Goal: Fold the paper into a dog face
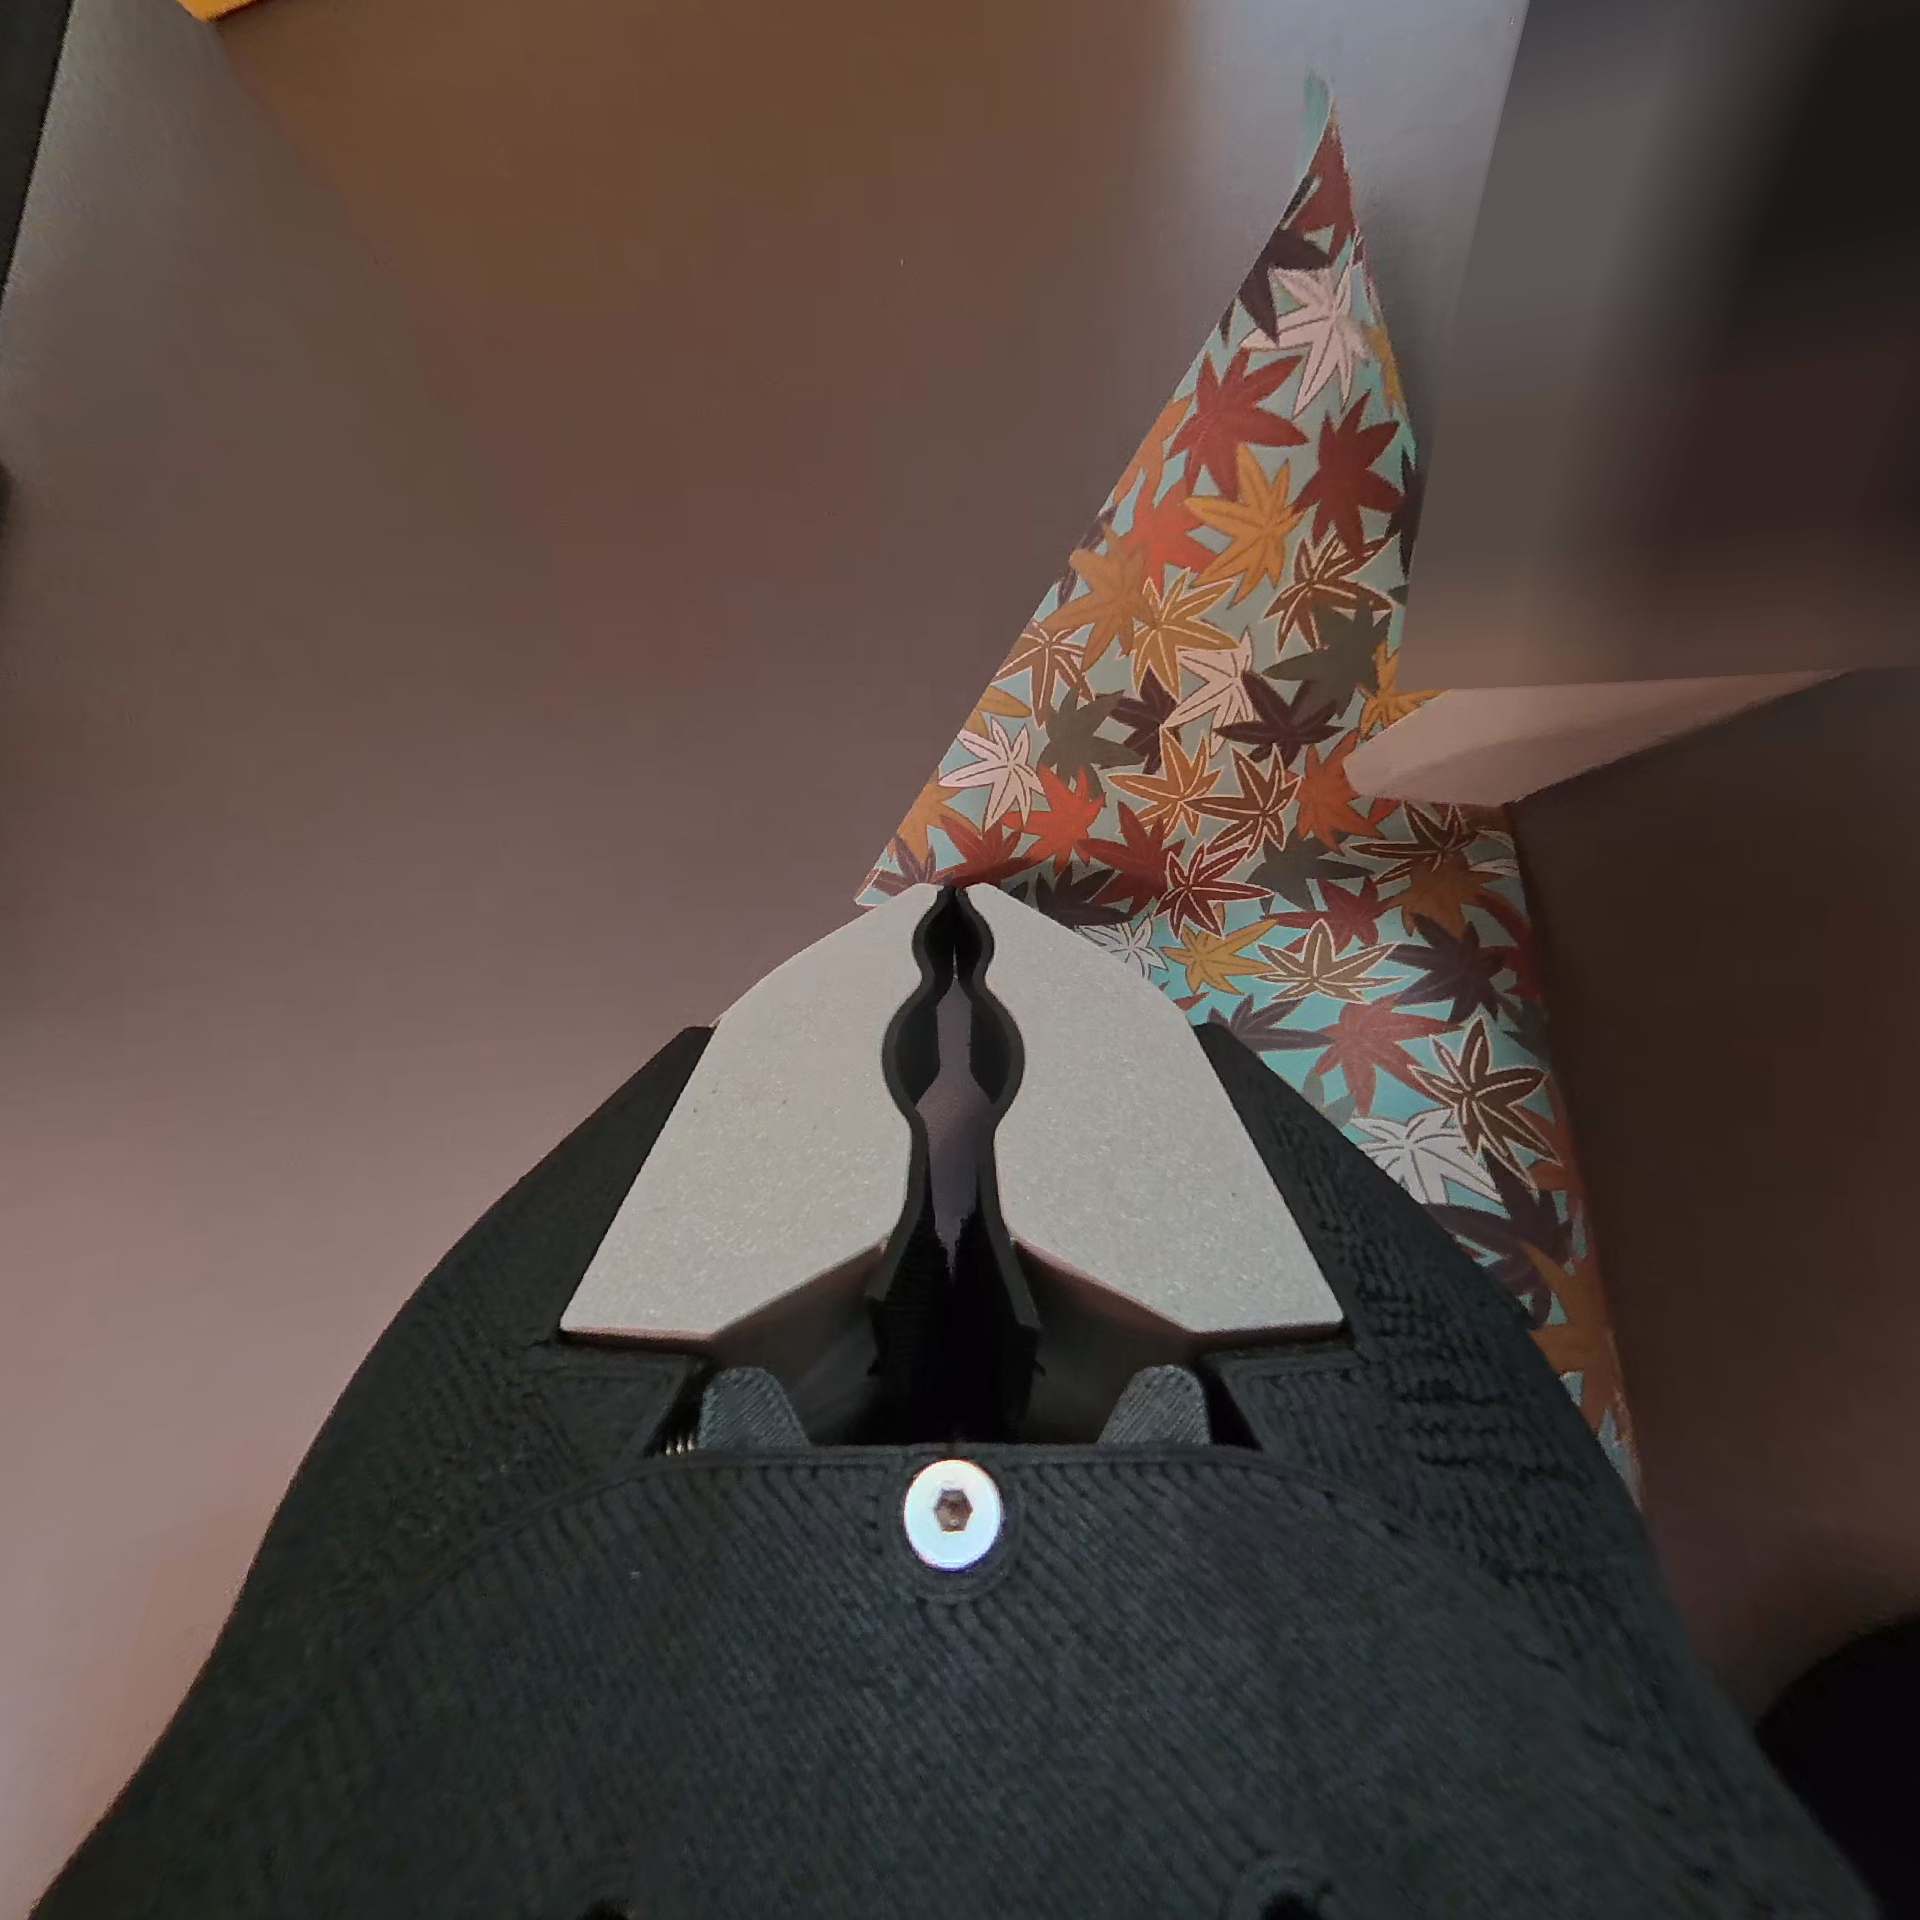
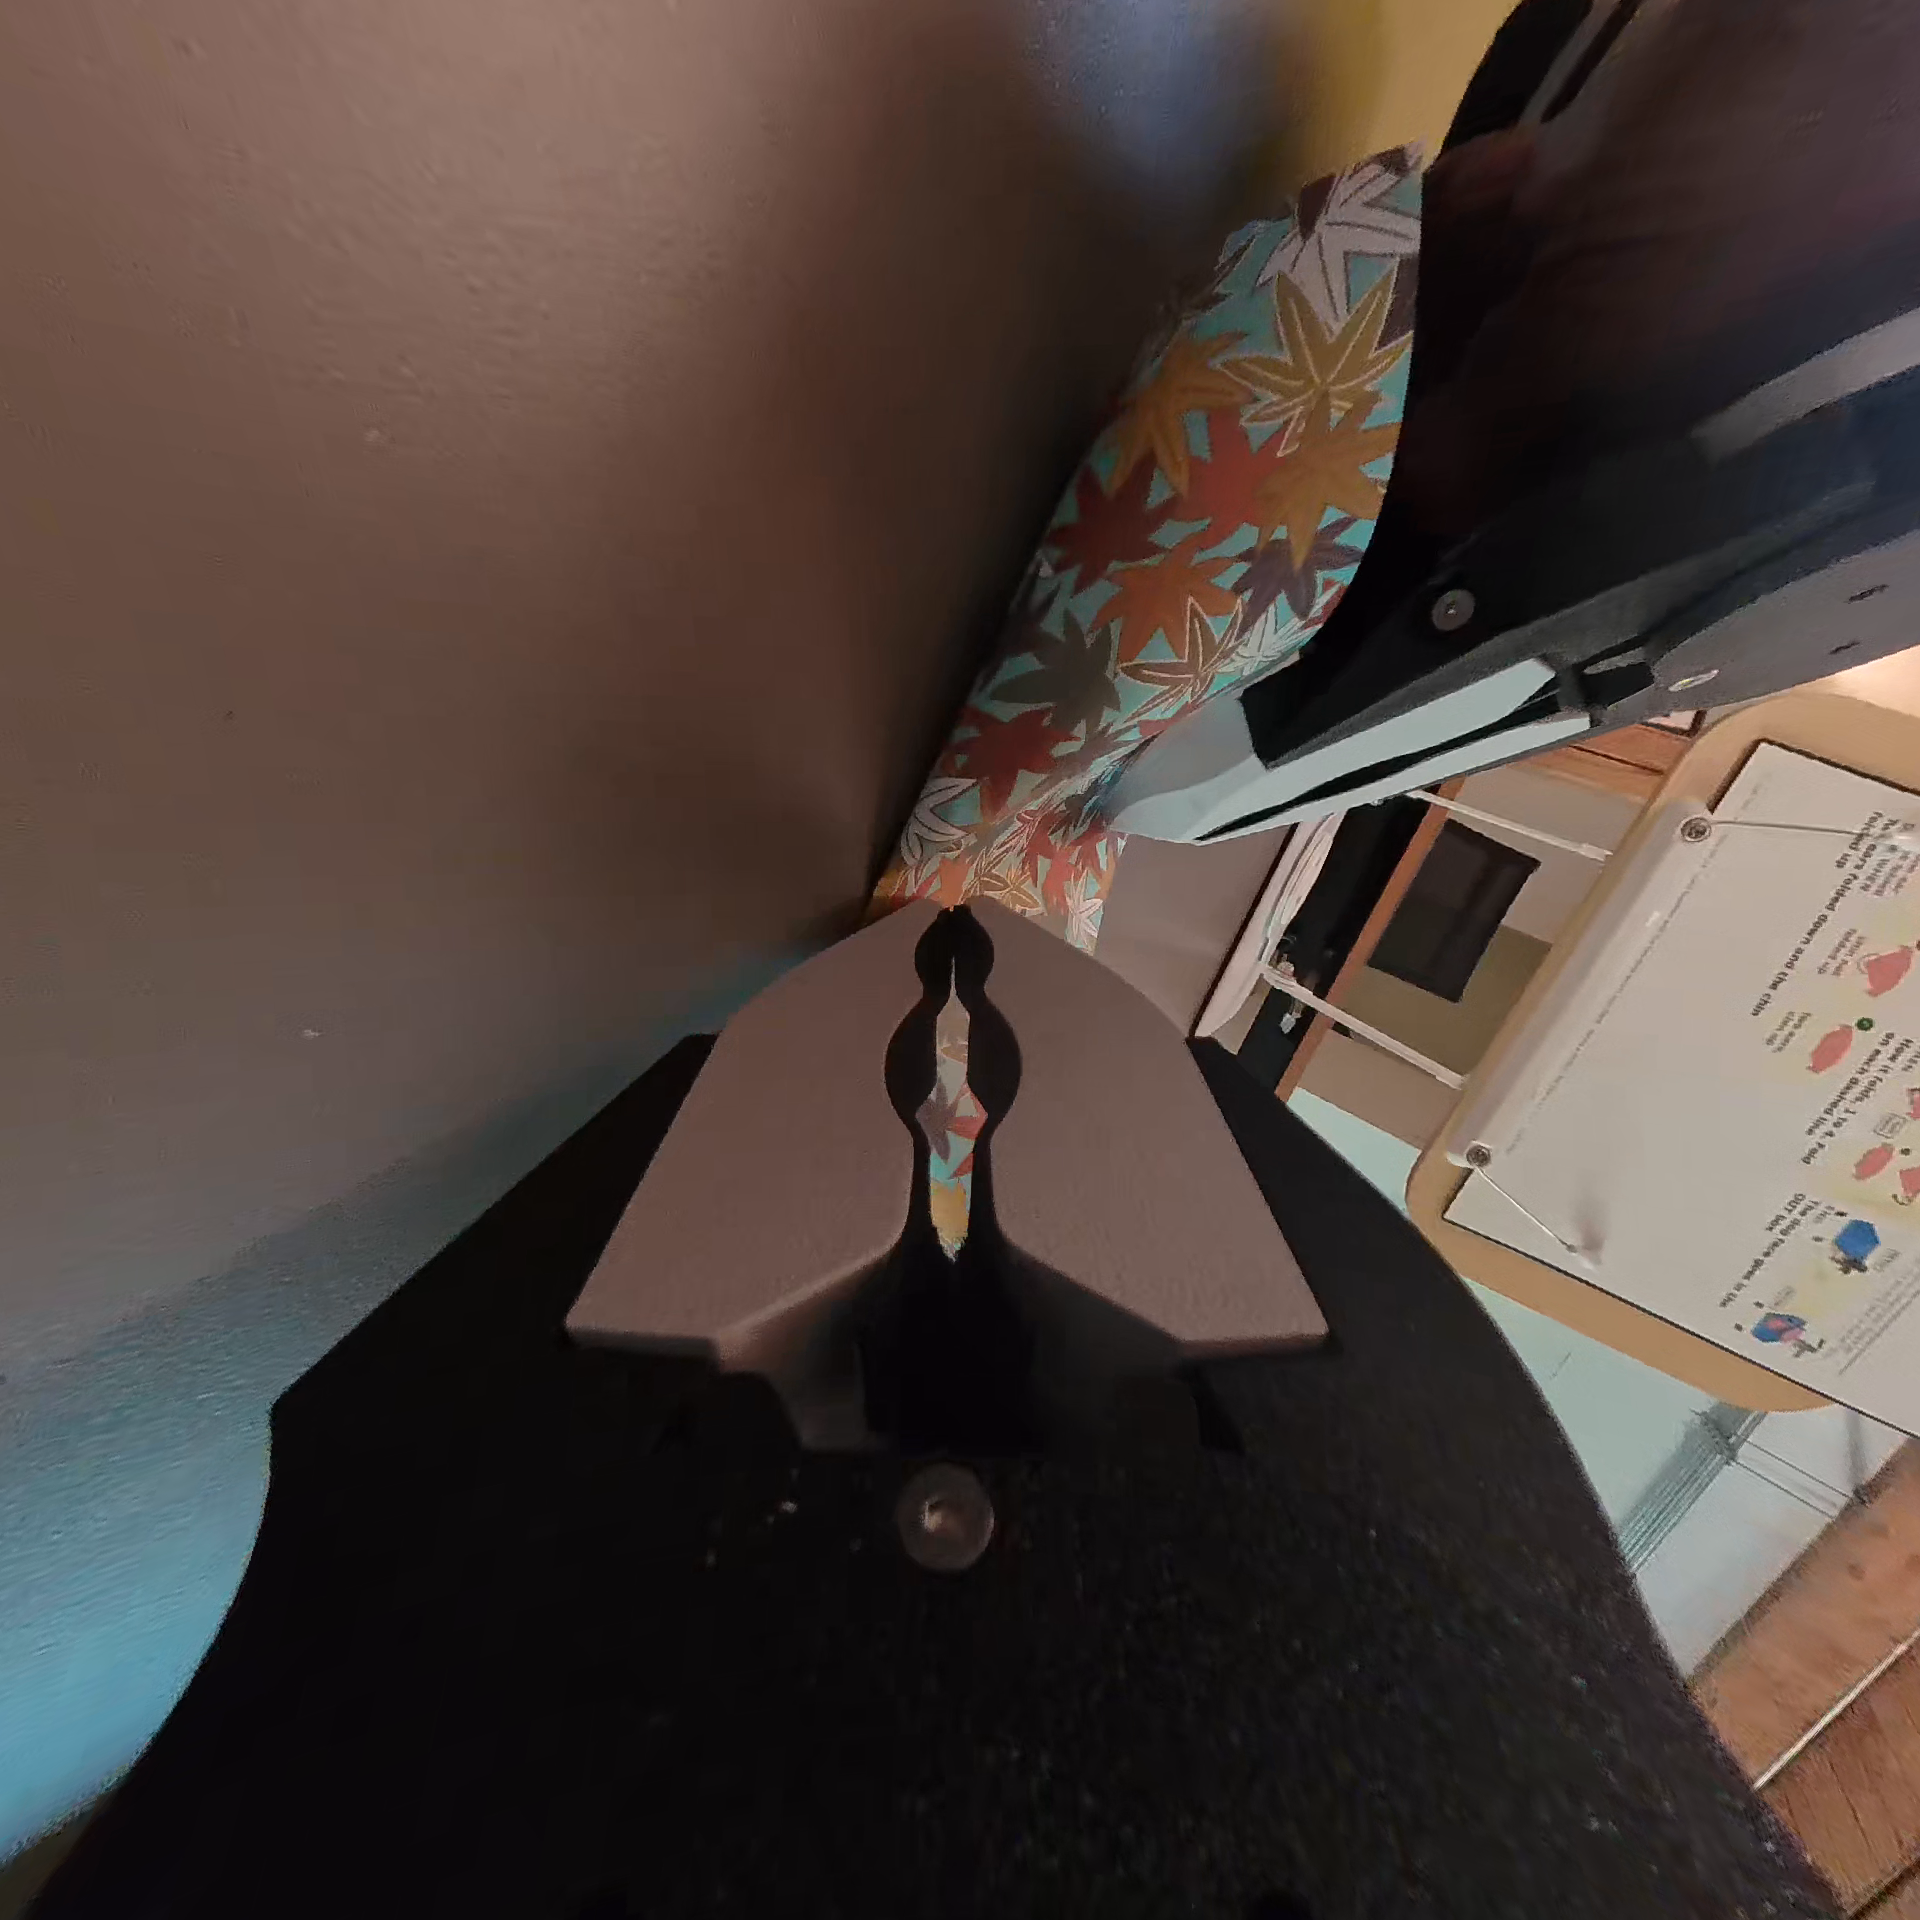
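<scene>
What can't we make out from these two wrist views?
- Left wrist view: whether the left gripper pinches the paper; its tips hide the contact.
- Left wrist view: the paper's lower right part, hidden by the gripper body and cut off by a grey finger.
- Right wrist view: the paper's upper part, blurred and covered by the other gripper.

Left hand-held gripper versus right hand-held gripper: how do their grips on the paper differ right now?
The left hand-held gripper pinches the leaf-patterned paper only at its fingertips; no paper shows in its finger gap. The right hand-held gripper has paper running back through its finger gap. The left's view looks down at the brown table; the right's view is tilted steeply. Both are shut on the same sheet.
</scene>
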Tool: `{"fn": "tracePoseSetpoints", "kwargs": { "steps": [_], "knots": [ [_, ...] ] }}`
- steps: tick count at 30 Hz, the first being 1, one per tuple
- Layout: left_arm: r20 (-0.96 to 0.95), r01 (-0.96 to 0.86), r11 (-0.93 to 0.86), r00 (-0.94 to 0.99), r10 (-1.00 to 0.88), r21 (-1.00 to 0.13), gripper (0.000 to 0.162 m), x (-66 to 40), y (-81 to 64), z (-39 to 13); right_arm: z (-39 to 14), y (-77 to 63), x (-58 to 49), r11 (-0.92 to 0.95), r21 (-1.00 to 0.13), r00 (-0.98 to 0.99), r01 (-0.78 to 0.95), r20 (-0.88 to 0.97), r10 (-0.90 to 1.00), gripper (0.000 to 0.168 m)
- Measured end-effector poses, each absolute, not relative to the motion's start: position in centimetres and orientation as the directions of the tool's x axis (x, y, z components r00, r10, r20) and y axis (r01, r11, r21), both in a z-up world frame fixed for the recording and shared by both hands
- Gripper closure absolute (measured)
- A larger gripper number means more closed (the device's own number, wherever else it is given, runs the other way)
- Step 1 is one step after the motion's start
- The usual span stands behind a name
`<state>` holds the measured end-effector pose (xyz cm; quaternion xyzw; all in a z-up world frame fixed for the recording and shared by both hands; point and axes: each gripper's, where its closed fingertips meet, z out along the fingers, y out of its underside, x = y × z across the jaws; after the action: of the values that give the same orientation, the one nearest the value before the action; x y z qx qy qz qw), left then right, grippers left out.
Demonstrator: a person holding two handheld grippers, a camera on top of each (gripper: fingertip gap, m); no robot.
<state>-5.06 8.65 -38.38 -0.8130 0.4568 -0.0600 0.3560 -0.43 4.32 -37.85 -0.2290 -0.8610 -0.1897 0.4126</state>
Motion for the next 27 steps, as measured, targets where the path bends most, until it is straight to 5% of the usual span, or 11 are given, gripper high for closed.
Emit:
{"fn": "tracePoseSetpoints", "kwargs": {
  "steps": [5,10,27],
  "knots": [
    [-0.337,-0.740,-0.352,0.605,-0.721,-0.573,0.162,-6.6,9.0,-36.8,-37.8,4.3,-0.4,0.815,0.108,-0.518,0.570,0.817,0.255,0.168],
    [-0.282,-0.576,-0.365,0.743,-0.607,-0.732,0.162,-2.4,5.0,-30.8,-37.8,4.4,-0.3,0.801,0.095,-0.501,0.591,0.821,0.272,0.168],
    [-0.537,-0.756,-0.413,0.652,-0.535,-0.507,0.162,0.0,2.8,-37.8,-37.7,4.4,-0.3,0.812,-0.022,-0.421,0.583,0.847,0.325,0.168]
  ]
}}
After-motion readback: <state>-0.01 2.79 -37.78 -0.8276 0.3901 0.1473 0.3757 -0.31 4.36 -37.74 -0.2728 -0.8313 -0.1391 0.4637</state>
